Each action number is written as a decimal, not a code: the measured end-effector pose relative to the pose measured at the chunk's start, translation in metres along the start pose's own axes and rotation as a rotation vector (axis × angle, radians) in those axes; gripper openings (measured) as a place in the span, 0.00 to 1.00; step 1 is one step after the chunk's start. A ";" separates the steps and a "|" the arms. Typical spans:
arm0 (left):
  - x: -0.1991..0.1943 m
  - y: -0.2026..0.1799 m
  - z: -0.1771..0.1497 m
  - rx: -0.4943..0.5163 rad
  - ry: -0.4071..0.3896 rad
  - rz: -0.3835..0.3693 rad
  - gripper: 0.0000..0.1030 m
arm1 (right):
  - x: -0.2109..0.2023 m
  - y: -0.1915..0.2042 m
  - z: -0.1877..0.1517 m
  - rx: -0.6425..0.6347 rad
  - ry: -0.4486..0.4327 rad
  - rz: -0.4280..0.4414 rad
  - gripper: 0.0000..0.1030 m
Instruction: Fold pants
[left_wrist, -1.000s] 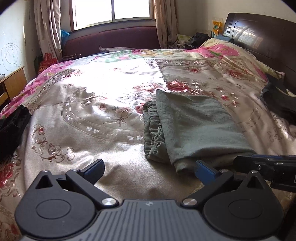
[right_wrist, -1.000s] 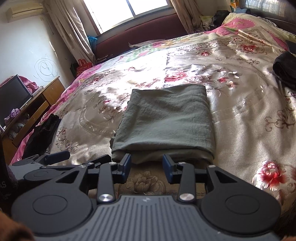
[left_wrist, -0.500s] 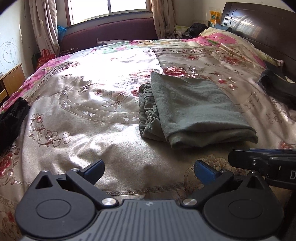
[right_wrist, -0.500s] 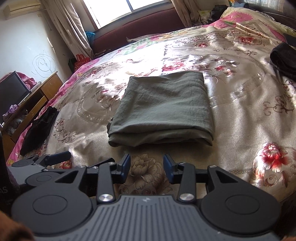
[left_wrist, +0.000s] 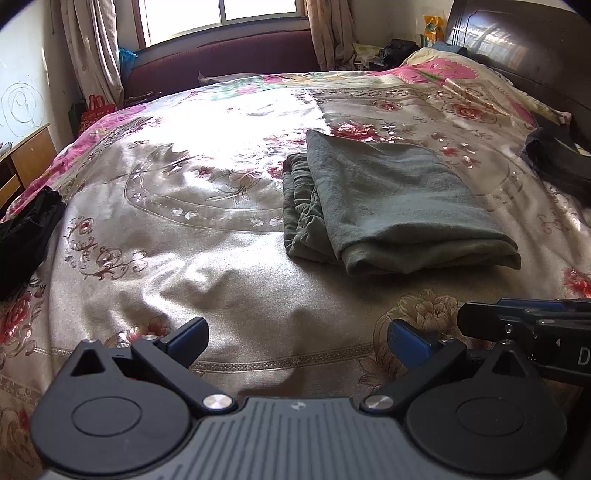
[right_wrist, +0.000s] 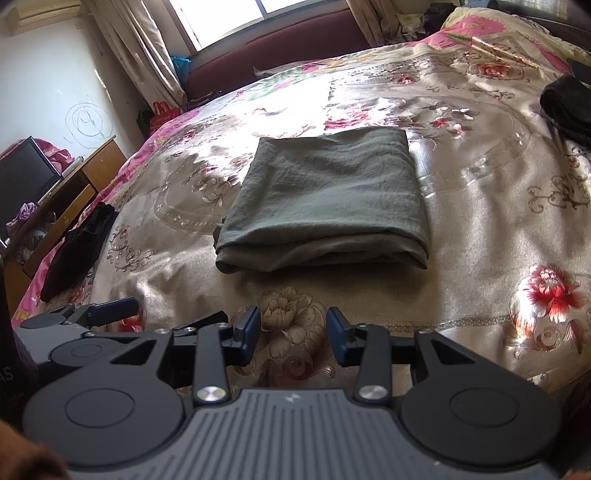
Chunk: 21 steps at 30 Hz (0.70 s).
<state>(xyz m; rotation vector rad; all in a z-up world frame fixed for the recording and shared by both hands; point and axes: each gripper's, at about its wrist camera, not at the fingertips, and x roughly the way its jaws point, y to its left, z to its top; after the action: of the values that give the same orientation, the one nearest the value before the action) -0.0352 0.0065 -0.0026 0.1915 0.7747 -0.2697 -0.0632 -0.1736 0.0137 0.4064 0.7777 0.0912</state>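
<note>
Pants (right_wrist: 325, 199) are grey-green, folded into a flat rectangle, lying near the middle of the bed (left_wrist: 221, 280) on the floral satin cover. From the left wrist view the pants (left_wrist: 388, 206) show bunched layers along their left edge and a rounded fold on the near edge.

Left gripper (left_wrist: 297, 339): fingers wide apart, nothing between them, hovering over bare cover short of the pants and off to their left. It also shows at lower left of the right wrist view (right_wrist: 110, 308).

Right gripper (right_wrist: 293, 328): fingers partly apart with a clear gap, nothing between them, only the cover's brown flower print behind. It sits just short of the pants' near fold, not touching. Its body shows at the right edge of the left wrist view (left_wrist: 524, 325).

Readable text is minimal: a white "D" on the right gripper body in the left wrist view, cut off by the frame edge; "AS" plus smaller unreadable print on a dark surface at the left edge of the right wrist view.

Other items: dark clothes (right_wrist: 77, 251) at the bed's left edge, another dark bundle (right_wrist: 569, 107) at the right side, a wooden cabinet (right_wrist: 66, 199) with a screen (right_wrist: 26, 170) on it, spiral scribble (right_wrist: 86, 120) on the wall, window (left_wrist: 229, 14) with curtains.
</note>
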 end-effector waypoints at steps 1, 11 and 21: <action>0.000 0.000 -0.001 -0.001 0.001 0.002 1.00 | 0.000 0.000 -0.001 0.002 0.002 0.000 0.39; 0.001 0.000 -0.002 -0.003 0.013 0.004 1.00 | 0.002 -0.002 -0.002 0.007 0.008 0.005 0.39; 0.002 0.000 -0.003 -0.004 0.016 0.016 1.00 | 0.004 -0.002 -0.004 0.010 0.019 0.013 0.39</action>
<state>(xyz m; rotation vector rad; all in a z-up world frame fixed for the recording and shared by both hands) -0.0364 0.0067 -0.0061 0.1962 0.7888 -0.2519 -0.0630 -0.1739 0.0079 0.4207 0.7948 0.1033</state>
